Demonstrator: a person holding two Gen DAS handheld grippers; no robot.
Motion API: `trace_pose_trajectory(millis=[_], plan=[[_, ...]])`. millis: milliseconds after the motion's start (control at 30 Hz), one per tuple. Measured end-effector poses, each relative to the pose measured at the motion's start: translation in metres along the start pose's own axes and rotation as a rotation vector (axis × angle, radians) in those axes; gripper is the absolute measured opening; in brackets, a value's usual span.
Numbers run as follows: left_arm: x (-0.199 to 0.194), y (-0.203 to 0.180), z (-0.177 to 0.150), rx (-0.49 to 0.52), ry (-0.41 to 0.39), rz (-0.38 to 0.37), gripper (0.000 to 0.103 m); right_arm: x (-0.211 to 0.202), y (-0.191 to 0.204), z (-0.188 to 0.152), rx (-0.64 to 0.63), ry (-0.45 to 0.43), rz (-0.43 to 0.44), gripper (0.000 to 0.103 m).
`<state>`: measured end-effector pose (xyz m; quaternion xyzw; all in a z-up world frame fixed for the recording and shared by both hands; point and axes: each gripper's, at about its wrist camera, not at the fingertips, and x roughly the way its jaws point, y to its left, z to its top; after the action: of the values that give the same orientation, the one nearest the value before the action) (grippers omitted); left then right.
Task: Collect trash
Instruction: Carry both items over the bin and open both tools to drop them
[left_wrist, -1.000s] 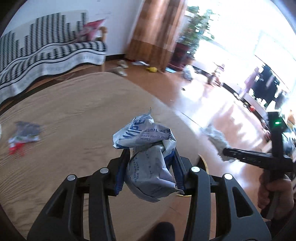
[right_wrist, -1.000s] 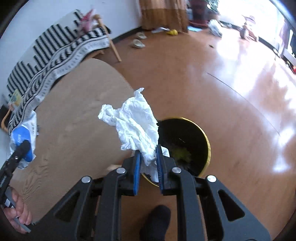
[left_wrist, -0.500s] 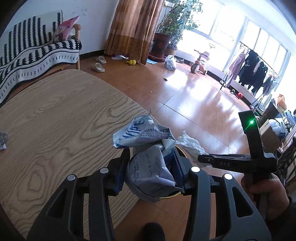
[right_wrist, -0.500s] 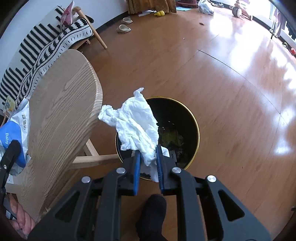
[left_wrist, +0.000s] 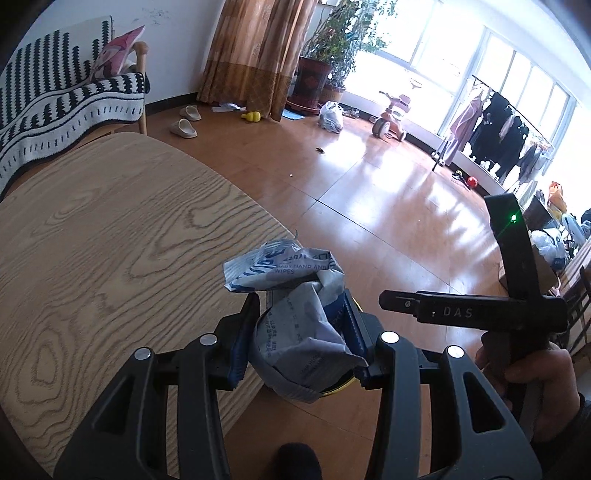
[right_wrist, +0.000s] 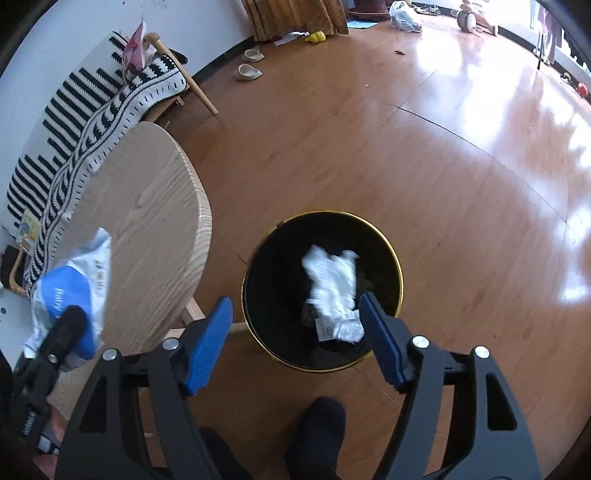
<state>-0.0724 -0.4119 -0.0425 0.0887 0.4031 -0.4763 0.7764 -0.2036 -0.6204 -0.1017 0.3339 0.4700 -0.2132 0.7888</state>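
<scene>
My left gripper (left_wrist: 295, 325) is shut on a crumpled blue-and-white wipes packet (left_wrist: 299, 314), held over the table's rounded edge. That packet (right_wrist: 74, 288) shows at the left of the right wrist view too. My right gripper (right_wrist: 295, 332) hangs over the black bin with a gold rim (right_wrist: 397, 258); its jaws are opening and nothing is between them. A crumpled white tissue (right_wrist: 332, 284) lies loose inside the bin. In the left wrist view the right gripper (left_wrist: 384, 297) is seen from the side, held by a hand (left_wrist: 532, 373), and only a sliver of the bin's rim (left_wrist: 332, 389) shows under the packet.
The wooden table (left_wrist: 92, 258) fills the left, with its edge (right_wrist: 203, 221) beside the bin. A sofa with a striped throw (left_wrist: 55, 103) stands behind. Slippers (left_wrist: 183, 127), a plant pot (left_wrist: 314, 83), a tricycle (left_wrist: 391, 116) and a clothes rack (left_wrist: 506, 133) lie across the floor. A dark foot (right_wrist: 317, 428) stands near the bin.
My right gripper has opened and let go of the white tissue, which dropped into the bin. Both grippers shifted from over the table toward the bin; the left still holds the packet.
</scene>
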Motion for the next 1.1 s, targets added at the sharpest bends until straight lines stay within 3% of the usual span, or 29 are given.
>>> trace_pose_trajectory(millis=[367,633,700,900,1100], plan=[[0.033,-0.037,-0.005,0.08,0.079,-0.085,0.043,-0.023,-0.02,0.002,0.07,-0.066,-0.018,0.074],[0.057,-0.054,-0.003,0.095,0.108,-0.105,0.044,-0.03,-0.033,0.004,0.096,-0.08,-0.031,0.077],[0.058,-0.055,-0.003,0.097,0.111,-0.097,0.058,-0.034,-0.032,0.001,0.094,-0.086,-0.033,0.078],[0.043,-0.047,0.002,0.095,0.074,-0.082,0.072,-0.039,-0.022,0.001,0.071,-0.095,-0.033,0.078],[0.001,-0.003,0.003,0.043,0.005,-0.013,0.09,-0.036,0.013,0.003,0.003,-0.09,-0.009,0.078]])
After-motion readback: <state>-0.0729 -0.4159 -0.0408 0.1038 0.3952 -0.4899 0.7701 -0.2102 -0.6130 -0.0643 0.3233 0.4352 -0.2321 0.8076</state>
